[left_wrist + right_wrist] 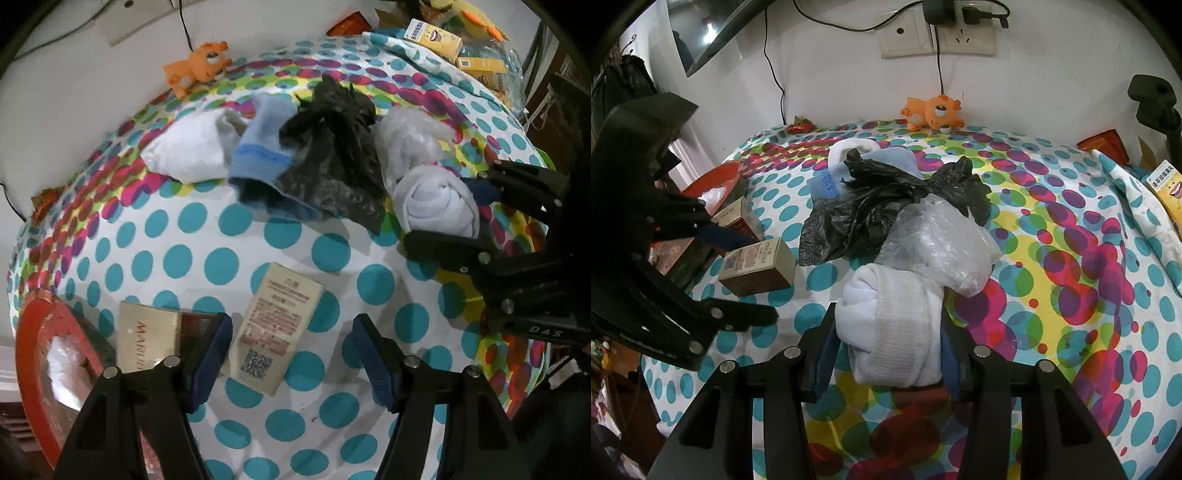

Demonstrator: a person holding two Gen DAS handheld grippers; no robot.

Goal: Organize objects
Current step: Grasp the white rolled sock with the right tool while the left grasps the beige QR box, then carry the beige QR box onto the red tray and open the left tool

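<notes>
My right gripper (886, 354) is shut on a rolled white sock (894, 325), which also shows in the left wrist view (436, 203). Behind it lie a clear plastic bag (942, 240), a black plastic bag (886, 206) and a blue sock (827, 181). My left gripper (291, 354) is open and empty, its fingers either side of a beige box (275, 325) lying on the dotted cloth. A second beige box marked MARU (147, 336) lies left of it. The left gripper shows in the right wrist view (746, 273) beside the box (757, 266).
An orange toy (934, 112) lies by the wall. A red bowl (48, 350) sits at the table's left edge. Yellow cartons (436, 40) stand at the far right. A white cloth (188, 147) lies beside the blue sock. Sockets and cables (938, 37) are on the wall.
</notes>
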